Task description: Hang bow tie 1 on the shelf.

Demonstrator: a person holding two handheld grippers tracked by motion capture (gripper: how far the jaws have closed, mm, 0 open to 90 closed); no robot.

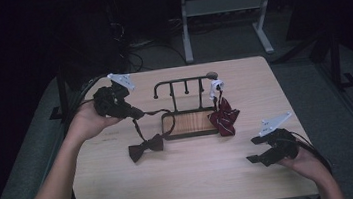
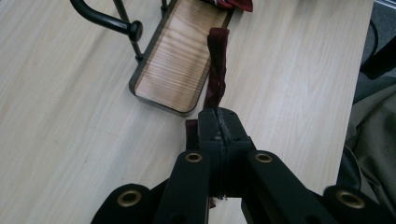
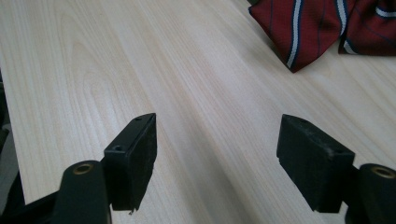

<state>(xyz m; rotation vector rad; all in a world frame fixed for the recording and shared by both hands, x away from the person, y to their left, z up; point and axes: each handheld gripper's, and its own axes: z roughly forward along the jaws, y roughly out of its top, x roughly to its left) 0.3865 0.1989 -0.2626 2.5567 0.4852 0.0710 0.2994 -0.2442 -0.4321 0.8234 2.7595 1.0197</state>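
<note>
Bow tie (image 1: 146, 149) strap (image 2: 216, 70) is clamped in left tongs (image 2: 220, 122); right tongs (image 3: 217, 163) gape apart; no writing legible.

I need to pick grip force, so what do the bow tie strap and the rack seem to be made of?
The bow tie strap in the left hand-held gripper looks like soft dark maroon fabric: it twists and sags limply. The rack seems to be black-painted metal rod, thin and glossy, around a base tray with visible wood grain, possibly veneer.

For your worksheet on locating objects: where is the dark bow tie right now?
In the high view, the dark bow tie lies left of the rack's wooden base, its strap clamped by the left gripper.
</note>
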